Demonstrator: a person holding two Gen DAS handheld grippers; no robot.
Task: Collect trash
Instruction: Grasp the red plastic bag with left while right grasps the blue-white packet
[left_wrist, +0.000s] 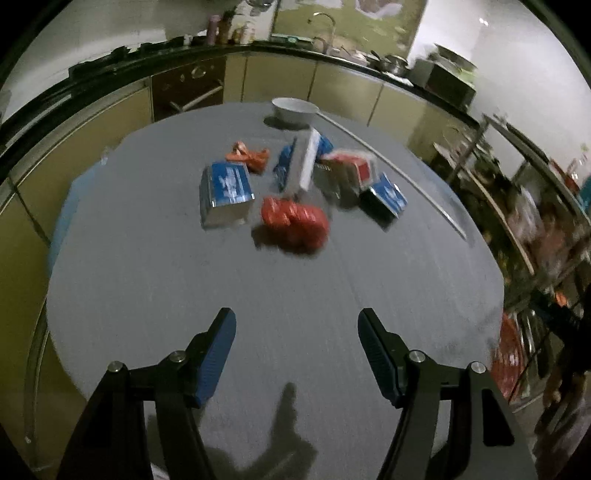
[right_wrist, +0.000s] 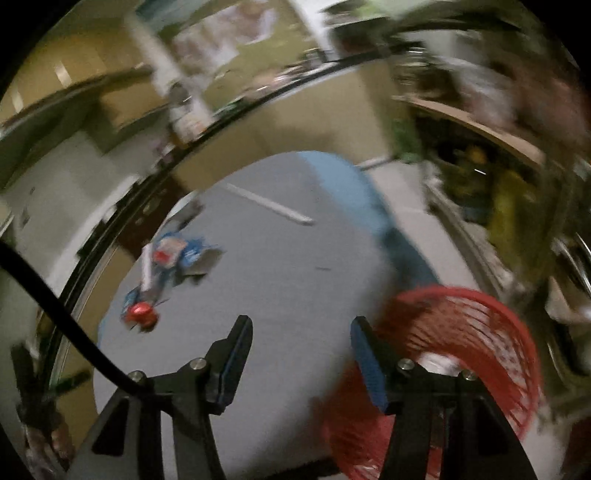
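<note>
A dim kitchen with yellow cabinets surrounds a round grey desk (left_wrist: 147, 258). At its far edge stands a white bowl (left_wrist: 293, 109), and a pale strip (left_wrist: 406, 177) lies along the right side. The trash sits clustered mid-desk: a blue-and-white carton (left_wrist: 227, 194), a crumpled red wrapper (left_wrist: 295, 223), an orange wrapper (left_wrist: 247, 157) and more blue cartons, blurred. A red mesh basket (right_wrist: 480, 332) stands beside the desk. The left tool (left_wrist: 297, 321) and right tool (right_wrist: 301, 328) both gape apart, empty, above bare desk.

Near table (left_wrist: 184, 295) bare; trash cluster (left_wrist: 291, 184) beyond (basket (right_wrist: 461, 350) right)
</note>
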